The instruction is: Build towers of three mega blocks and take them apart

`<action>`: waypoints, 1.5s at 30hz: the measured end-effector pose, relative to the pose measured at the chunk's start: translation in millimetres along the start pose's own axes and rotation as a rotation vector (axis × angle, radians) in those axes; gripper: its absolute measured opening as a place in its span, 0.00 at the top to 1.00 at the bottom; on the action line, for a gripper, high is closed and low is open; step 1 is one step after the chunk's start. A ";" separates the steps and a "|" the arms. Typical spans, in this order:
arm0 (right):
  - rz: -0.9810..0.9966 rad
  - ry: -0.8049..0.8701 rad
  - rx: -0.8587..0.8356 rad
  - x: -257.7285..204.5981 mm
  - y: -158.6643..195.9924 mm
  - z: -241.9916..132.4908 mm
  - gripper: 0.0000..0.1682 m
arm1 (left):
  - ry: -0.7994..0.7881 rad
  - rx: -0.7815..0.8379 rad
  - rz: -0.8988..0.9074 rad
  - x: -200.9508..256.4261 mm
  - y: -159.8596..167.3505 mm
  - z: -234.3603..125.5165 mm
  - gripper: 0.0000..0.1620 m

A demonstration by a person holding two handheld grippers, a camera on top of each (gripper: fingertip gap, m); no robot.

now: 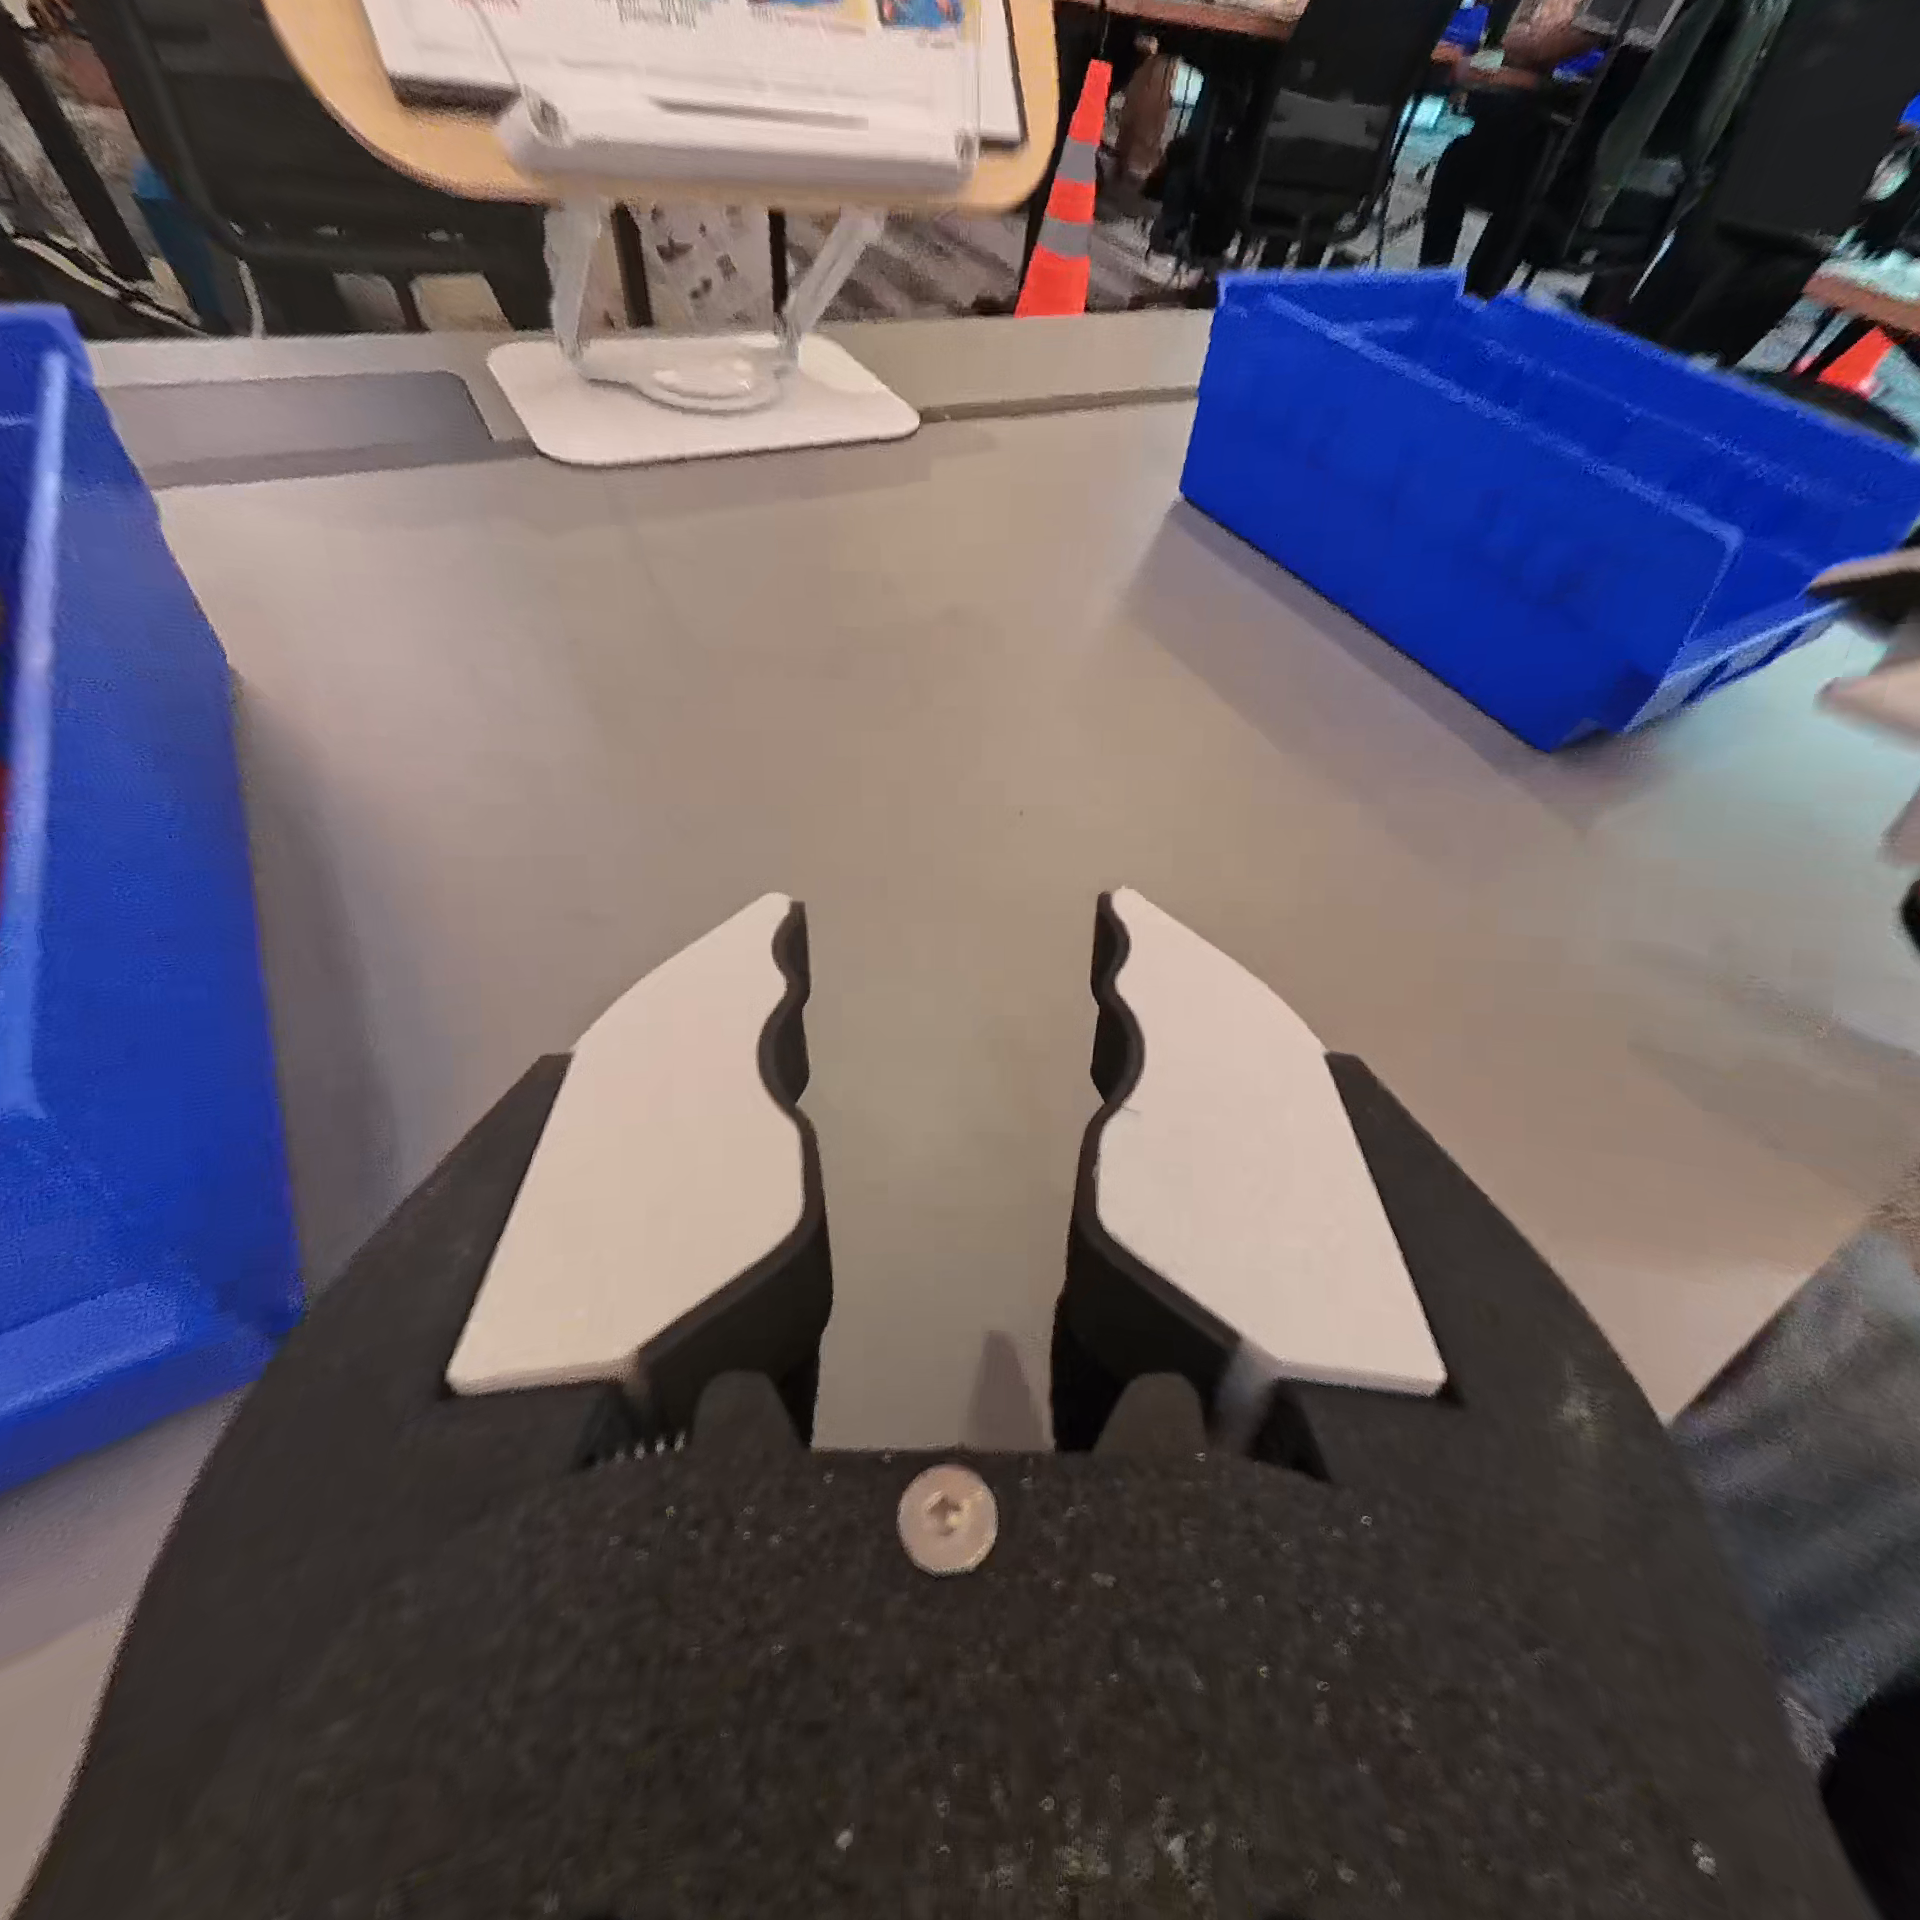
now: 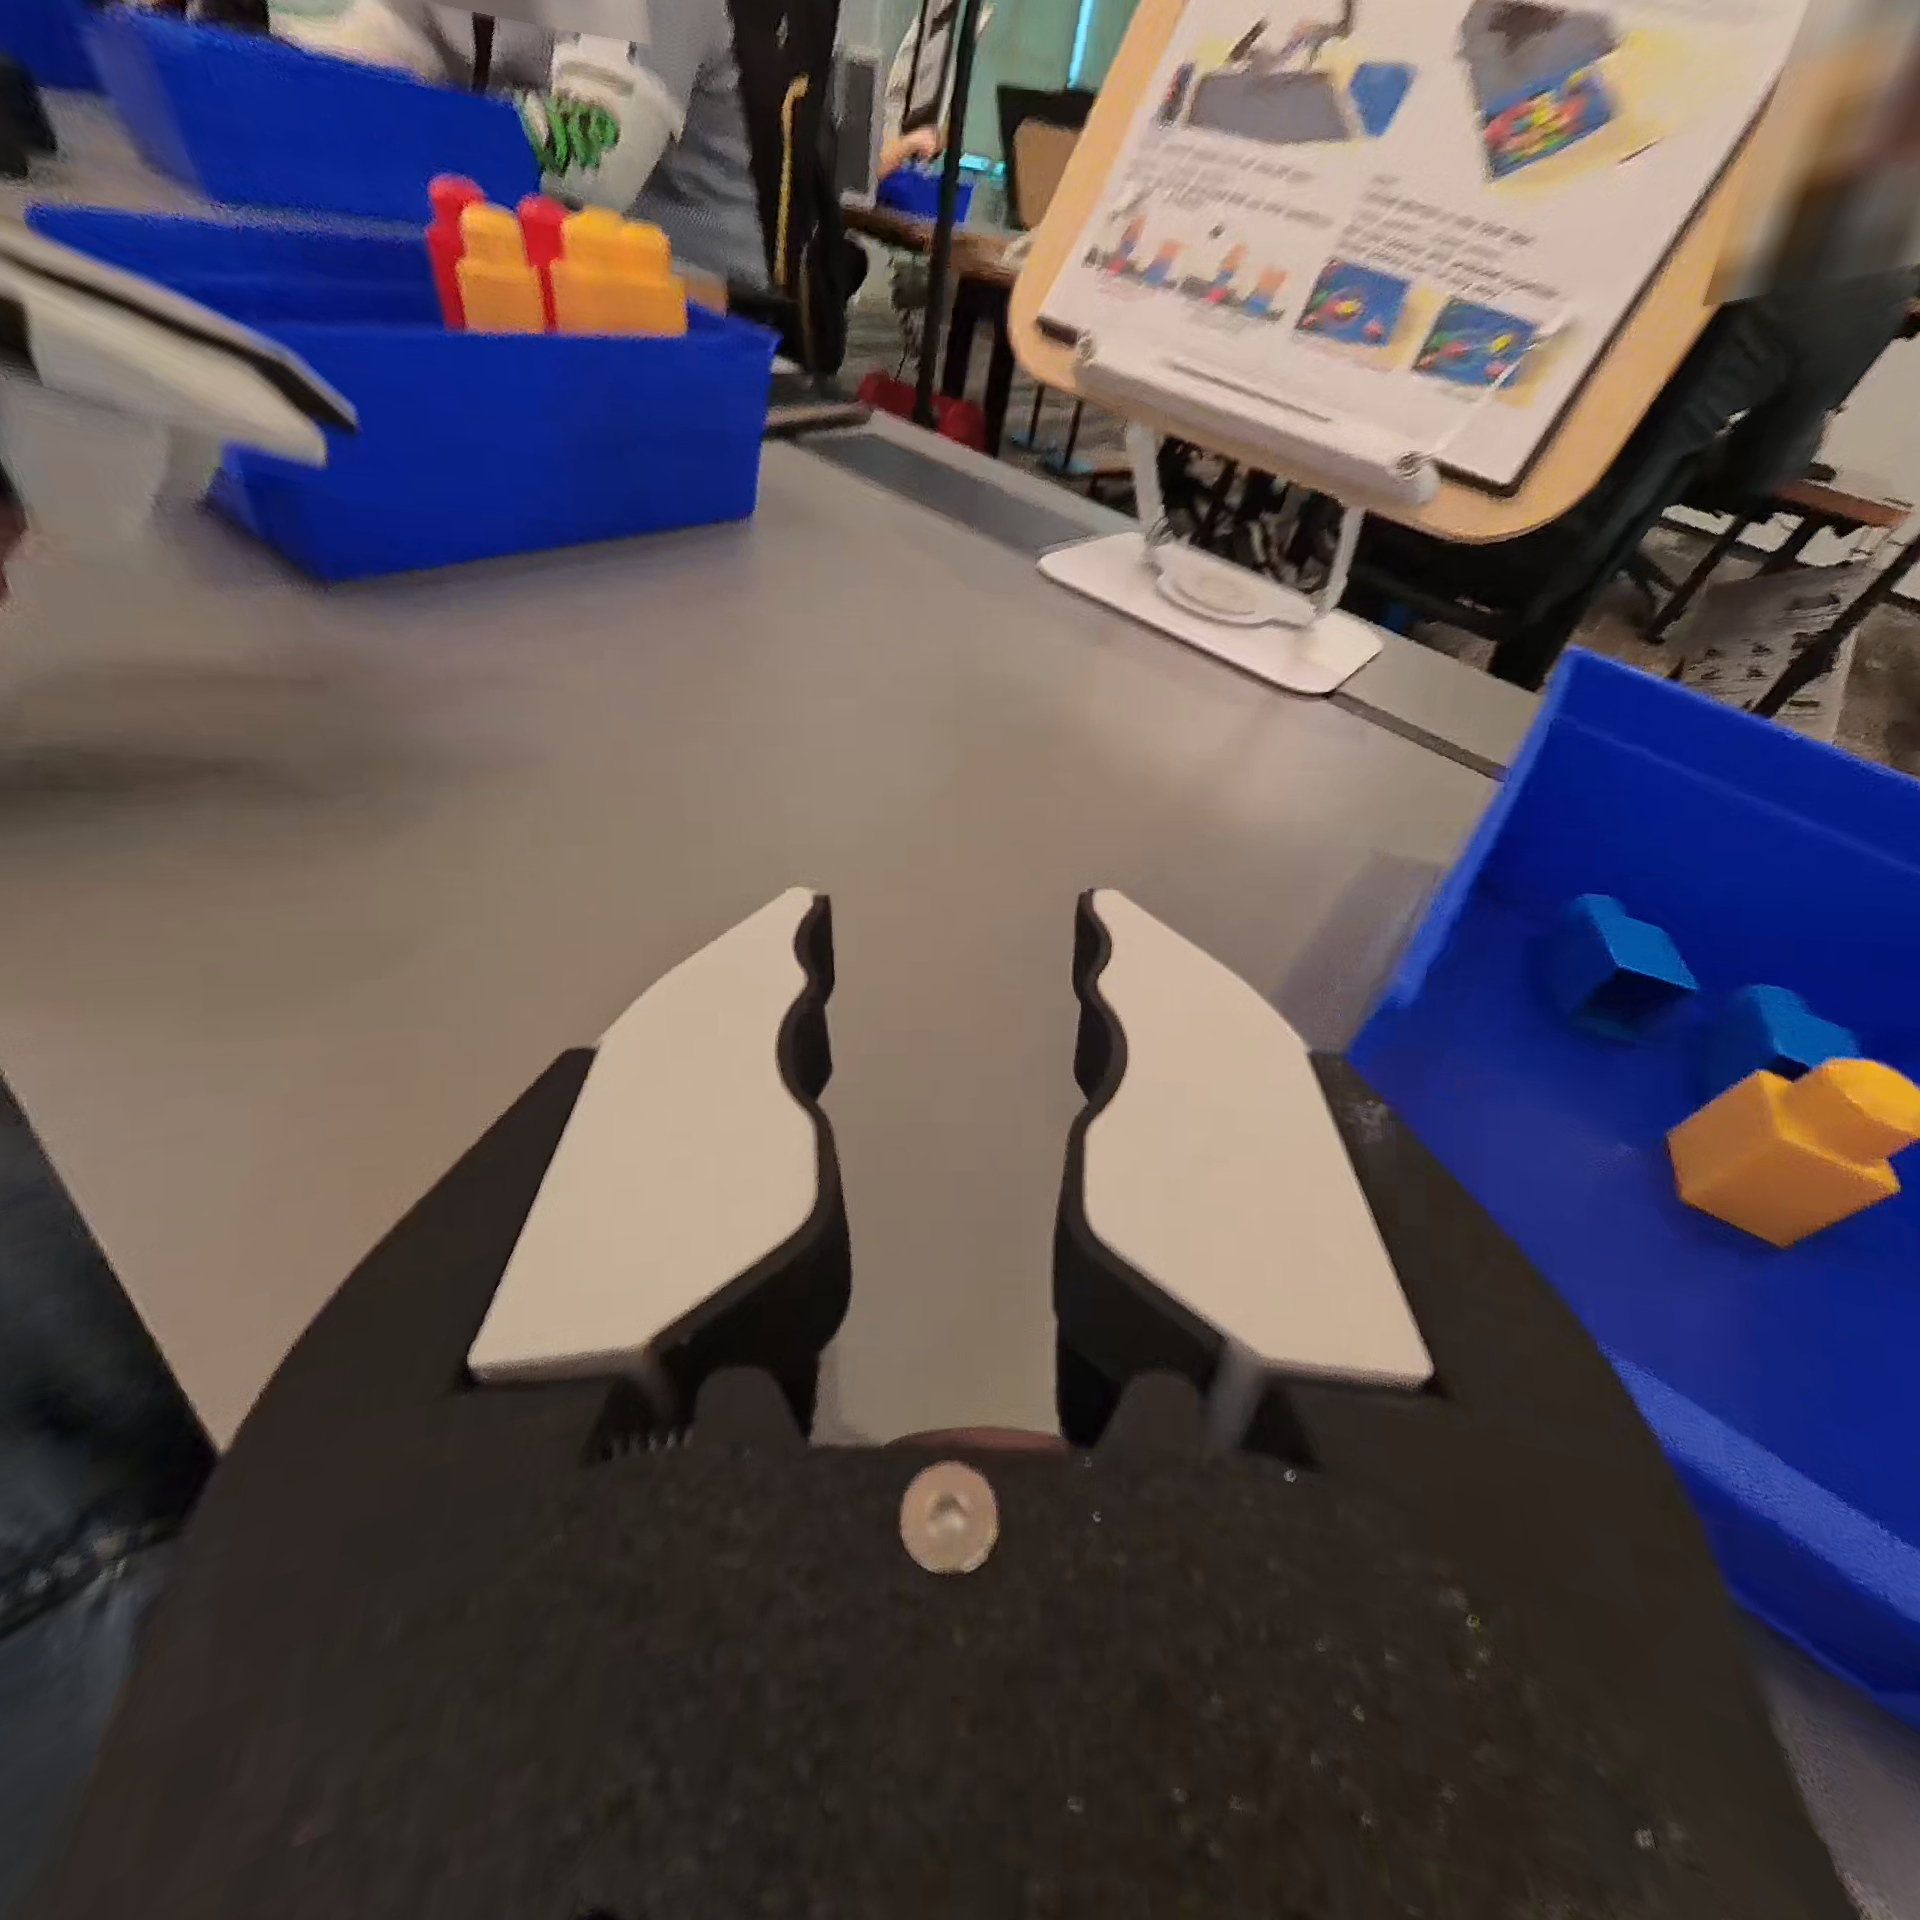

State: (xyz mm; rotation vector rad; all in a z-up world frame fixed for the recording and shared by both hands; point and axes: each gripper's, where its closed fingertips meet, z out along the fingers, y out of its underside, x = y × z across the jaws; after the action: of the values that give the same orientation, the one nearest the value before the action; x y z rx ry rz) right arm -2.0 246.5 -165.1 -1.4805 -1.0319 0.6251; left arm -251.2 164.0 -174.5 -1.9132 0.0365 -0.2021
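Observation:
My left gripper [image 1: 948, 914] is open and empty over the bare grey table [image 1: 831, 675]. My right gripper [image 2: 951, 914] is open and empty too, above the same table [image 2: 727, 727]. In the right wrist view, a blue bin [image 2: 1507, 1091] at the right holds an orange block [image 2: 1787, 1153] and two blue blocks [image 2: 1616, 966]. A far-left blue bin [image 2: 499, 447] holds upright orange blocks [image 2: 613, 275] and red blocks [image 2: 452, 244]. The left gripper's finger [image 2: 177, 364] shows at the far left there.
A sheet on a wooden board on a white stand [image 1: 696, 405] sits at the table's far edge; it also shows in the right wrist view [image 2: 1247, 592]. Blue bins flank the left gripper, one left [image 1: 114, 935] and one right [image 1: 1507, 520]. An orange cone [image 1: 1070, 197] stands beyond.

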 end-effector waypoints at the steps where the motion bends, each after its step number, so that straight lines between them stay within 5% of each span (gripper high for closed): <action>1: -0.017 -0.012 -0.015 -5.2 1.2 1.8 0.74 | 0.016 0.016 -0.015 -0.2 -6.5 -4.7 0.68; 5: 0.024 -0.078 -0.016 -17.0 0.6 7.2 0.74 | -0.003 0.066 -0.003 -26.3 -34.6 -34.8 0.67; 12: 0.083 -0.142 -0.019 -22.2 5.9 5.3 0.74 | -0.118 -0.078 0.084 -141.5 -45.2 -69.0 0.60; 16: 0.125 -0.179 -0.020 -21.3 6.9 10.9 0.74 | -0.176 -0.184 0.261 -199.0 -41.5 -45.1 0.60; 25: 0.153 -0.174 -0.036 -19.2 6.9 23.1 0.74 | -0.032 -0.566 0.247 -246.4 13.4 36.2 0.60; 32: 0.160 -0.206 -0.046 -27.4 7.4 39.4 0.75 | 0.060 -0.459 0.184 -241.7 -1.3 47.9 0.73; 37: 0.175 -0.255 -0.037 -31.9 2.4 46.3 0.75 | 0.207 -0.321 0.094 -213.8 -49.9 19.1 0.77; 41: 0.217 -0.362 0.026 -29.1 -35.2 57.4 0.74 | 0.402 -0.257 0.132 -148.6 -101.5 -2.4 0.78; 45: 0.179 -0.543 0.053 -33.6 -96.0 77.7 0.71 | 0.555 -0.339 0.322 -60.8 -109.2 9.8 0.78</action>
State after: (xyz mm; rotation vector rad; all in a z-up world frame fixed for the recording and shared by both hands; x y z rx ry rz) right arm -107.6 250.4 -92.9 -1.3963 -1.2849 1.2188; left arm -317.5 218.4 -83.1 -2.0950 0.7877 -0.5275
